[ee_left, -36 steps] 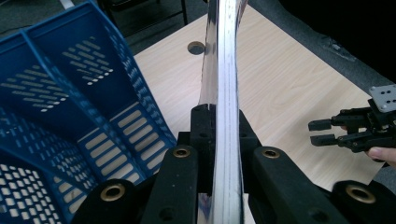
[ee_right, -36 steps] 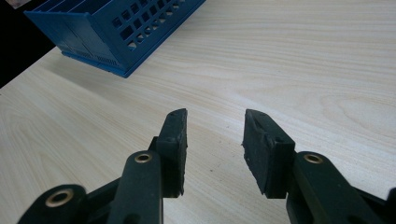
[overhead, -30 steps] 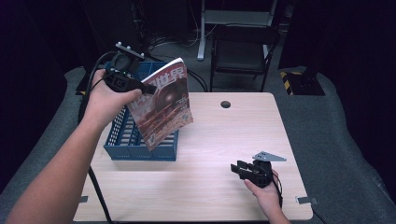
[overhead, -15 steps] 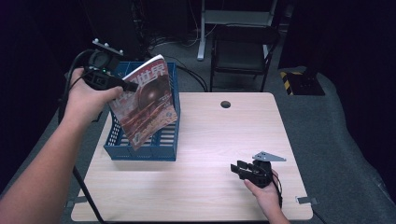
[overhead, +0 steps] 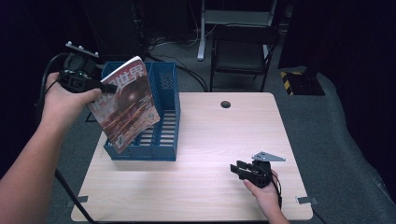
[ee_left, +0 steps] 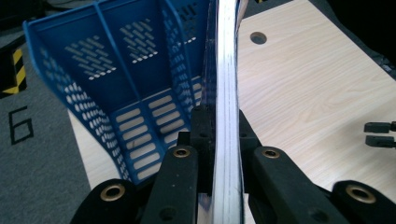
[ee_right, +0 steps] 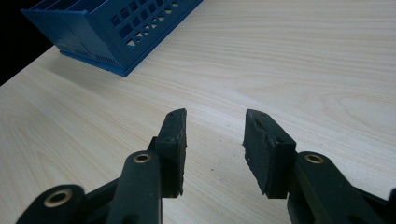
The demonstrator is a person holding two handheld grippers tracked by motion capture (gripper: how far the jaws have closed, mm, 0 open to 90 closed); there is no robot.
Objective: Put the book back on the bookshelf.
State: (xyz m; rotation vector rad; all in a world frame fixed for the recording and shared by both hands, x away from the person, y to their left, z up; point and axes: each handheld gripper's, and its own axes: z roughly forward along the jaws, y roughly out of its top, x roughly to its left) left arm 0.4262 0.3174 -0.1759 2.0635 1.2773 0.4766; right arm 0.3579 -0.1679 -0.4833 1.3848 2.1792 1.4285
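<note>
A magazine (overhead: 126, 105) with a reddish-brown cover hangs tilted over the left part of a blue slotted file tray (overhead: 164, 116). My left gripper (overhead: 108, 87) is shut on its upper edge. In the left gripper view the magazine's edge (ee_left: 227, 70) runs straight up between the two black jaws, with the file tray (ee_left: 116, 70) just to its left. My right gripper (overhead: 236, 169) rests low over the table's front right, open with nothing between its fingertips (ee_right: 173, 140). The same right gripper (ee_left: 378, 134) pokes in at the right edge of the left gripper view.
The pale wooden table (overhead: 210, 140) has a round cable hole (overhead: 225, 104) near its far edge. A dark chair (overhead: 240, 53) stands behind the table. Grey carpet lies around it, with a black and yellow object (overhead: 299, 79) at the far right.
My left hand has carried the magazine leftward, from over the tray's right side to its left part. The right hand and gripper have stayed in place.
</note>
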